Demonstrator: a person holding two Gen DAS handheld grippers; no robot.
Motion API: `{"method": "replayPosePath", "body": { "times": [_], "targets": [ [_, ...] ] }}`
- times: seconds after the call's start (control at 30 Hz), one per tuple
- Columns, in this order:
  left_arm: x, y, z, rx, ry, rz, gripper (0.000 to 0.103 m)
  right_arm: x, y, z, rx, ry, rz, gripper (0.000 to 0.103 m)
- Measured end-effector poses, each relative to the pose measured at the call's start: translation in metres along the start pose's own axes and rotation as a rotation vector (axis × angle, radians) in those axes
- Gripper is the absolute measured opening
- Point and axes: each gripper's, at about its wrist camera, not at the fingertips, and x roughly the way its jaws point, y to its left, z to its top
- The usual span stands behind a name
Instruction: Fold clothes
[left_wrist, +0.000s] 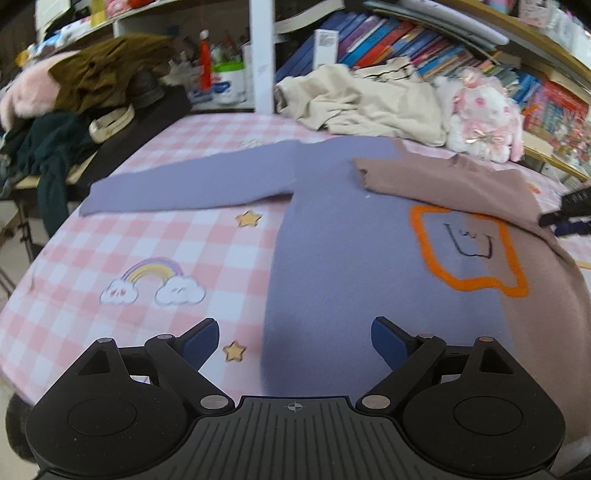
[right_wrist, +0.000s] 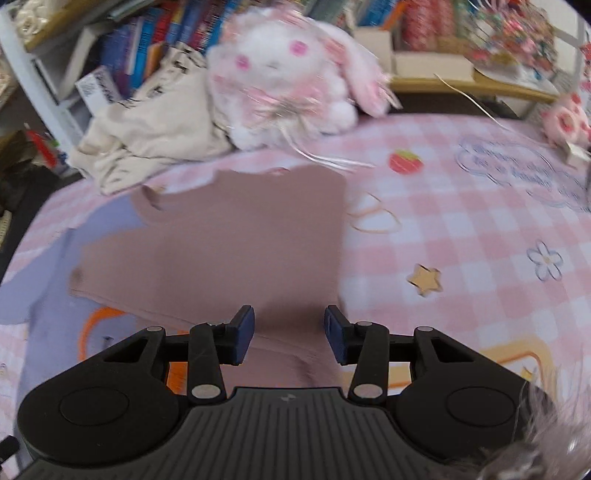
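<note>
The two-tone sweater (left_wrist: 332, 236) is lying flat on the pink checked surface (left_wrist: 122, 240), and every place below is given relative to it. Going left to right: its lilac sleeve (left_wrist: 184, 190) is stretching straight out to the left, not yet folded in. Over the sweater's near hem, the left gripper (left_wrist: 293, 341) is hovering with its jaws spread wide and nothing between them; one finger is sitting over bare cloth of the surface, the other over the lilac body. Right of the sweater's middle, the orange outline patch (left_wrist: 471, 251) is partly being covered by the mauve sleeve (left_wrist: 443, 181), which is already lying folded across the chest. Further right, over the mauve half, the right gripper (right_wrist: 289, 334) is hanging with its jaws moderately apart and empty. Beyond the sweater's collar, a heap of cream clothes (left_wrist: 369, 99) and a plush bunny (right_wrist: 288, 70) are crowding the edge.

The risks, as I judge them: if the left gripper is closing where it is now, it may be pinching the tablecloth together with the hem, dragging the whole surface cover. Lifting the lilac sleeve too briskly may be tugging the body and sliding the mauve sleeve off its fold. Any fold toward the collar could be snagging on the bunny's loose ribbons (right_wrist: 325, 158), which are trailing right at the sweater's far edge.
</note>
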Motion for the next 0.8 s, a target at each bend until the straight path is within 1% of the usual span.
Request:
{"method": "replayPosePath", "body": {
  "times": [0.07, 0.13, 0.17, 0.2, 0.23, 0.37, 0.5, 0.7, 0.8],
  "targets": [
    [0.0, 0.004, -0.001, -0.027, 0.004, 0.007, 0.09, 0.003, -0.008, -0.003, 0.007, 0.015, -0.01, 0.041],
    [0.001, 0.008, -0.003, -0.064, 0.004, 0.003, 0.088, 0.008, -0.01, -0.005, 0.004, 0.029, -0.011, 0.038],
    [0.002, 0.009, -0.003, -0.081, 0.005, 0.002, 0.086, 0.009, -0.01, -0.006, -0.009, 0.029, -0.011, 0.035],
    [0.003, 0.01, -0.004, -0.092, 0.009, 0.001, 0.081, 0.01, -0.008, -0.006, -0.028, 0.027, -0.009, 0.032],
    [0.004, 0.01, -0.004, -0.098, 0.015, 0.003, 0.079, 0.01, -0.006, -0.006, -0.042, 0.025, -0.009, 0.029],
    [0.009, 0.007, -0.008, -0.105, 0.052, -0.005, 0.073, 0.012, -0.009, -0.004, -0.054, 0.013, -0.01, 0.019],
    [0.014, 0.0, -0.013, -0.118, 0.076, -0.027, 0.073, 0.012, -0.012, -0.002, -0.076, 0.0, -0.023, 0.017],
    [0.018, -0.018, -0.011, -0.069, 0.077, -0.042, 0.072, 0.011, -0.019, -0.001, -0.124, -0.027, -0.076, 0.018],
    [0.019, -0.023, -0.008, -0.068, 0.079, -0.069, 0.072, 0.01, -0.028, -0.001, -0.126, -0.035, -0.102, 0.018]
  ]
}}
